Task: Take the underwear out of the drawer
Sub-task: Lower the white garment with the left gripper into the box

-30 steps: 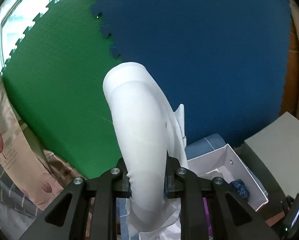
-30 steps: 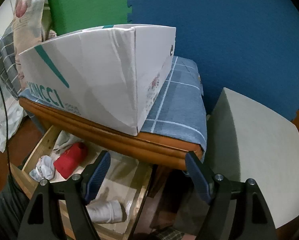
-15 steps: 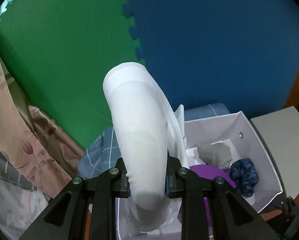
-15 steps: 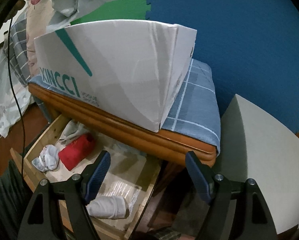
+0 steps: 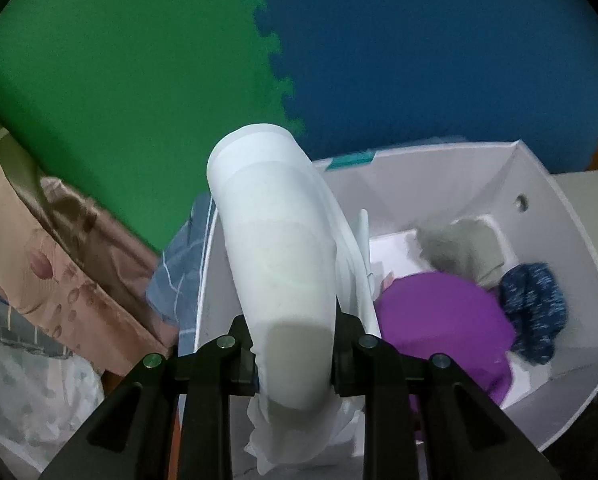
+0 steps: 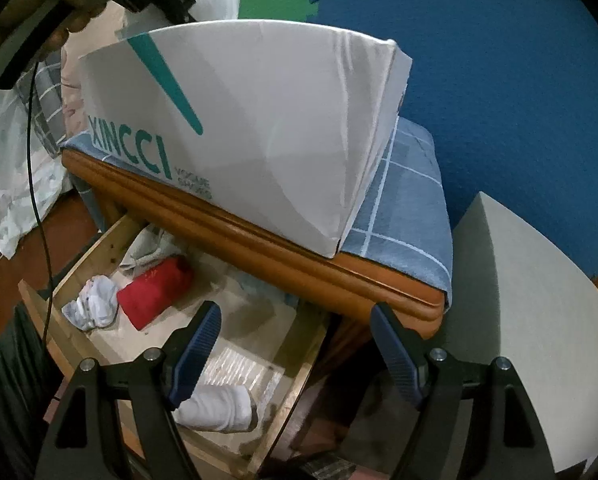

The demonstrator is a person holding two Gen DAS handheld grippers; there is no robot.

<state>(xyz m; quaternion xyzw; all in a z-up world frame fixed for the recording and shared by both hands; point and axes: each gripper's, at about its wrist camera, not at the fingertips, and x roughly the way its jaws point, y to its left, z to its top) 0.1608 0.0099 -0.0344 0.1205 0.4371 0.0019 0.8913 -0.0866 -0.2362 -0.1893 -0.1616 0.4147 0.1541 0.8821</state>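
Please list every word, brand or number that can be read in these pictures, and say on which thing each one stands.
"XINCCI": teal letters on the outer side of the white box, right wrist view.
Two small teal lines right of that brand on the box: too blurred to read.
Left wrist view: no readable text.

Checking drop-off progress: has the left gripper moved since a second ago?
Yes. The left gripper, shut on the white underwear, has tipped down toward the white box: the box, earlier just a corner at the view's bottom edge, now fills its lower right.
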